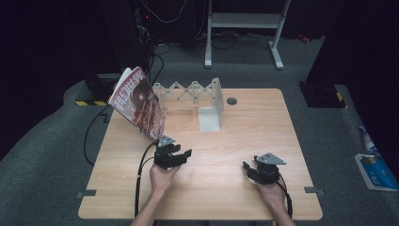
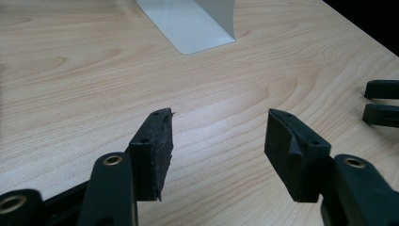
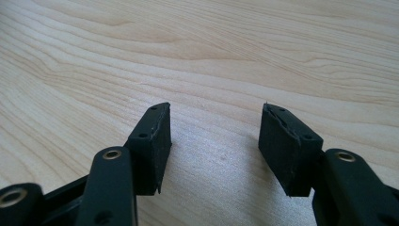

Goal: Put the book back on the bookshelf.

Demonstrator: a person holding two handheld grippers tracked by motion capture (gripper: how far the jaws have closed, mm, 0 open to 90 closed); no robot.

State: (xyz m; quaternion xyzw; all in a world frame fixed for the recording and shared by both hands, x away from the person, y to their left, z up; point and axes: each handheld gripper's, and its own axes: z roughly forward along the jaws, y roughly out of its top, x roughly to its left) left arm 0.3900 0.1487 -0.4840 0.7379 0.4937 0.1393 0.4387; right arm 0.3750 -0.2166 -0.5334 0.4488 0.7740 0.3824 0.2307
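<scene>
A magazine [image 1: 138, 101] with a red and white cover stands tilted at the table's far left corner, next to a grey folding rack [image 1: 188, 89]. A white metal bookend [image 1: 210, 117] stands just right of it, and its flat foot [image 2: 188, 23] lies ahead in the left gripper view. My left gripper [image 1: 188, 153] [image 2: 219, 117] hovers low over the bare wood in front of the magazine, open, with nothing between its jaws. My right gripper [image 1: 245, 165] [image 3: 215, 110] rests near the front right, also open and holding nothing. Its two black jaw tips [image 2: 381, 101] poke in at the edge of the left gripper view.
The wooden table [image 1: 244, 136] has a round cable hole [image 1: 231, 100] near its far edge. Black cables trail off the front and left sides. On the grey carpet, a white metal stand [image 1: 244, 21] sits behind the table and a blue packet [image 1: 376, 169] lies at the right.
</scene>
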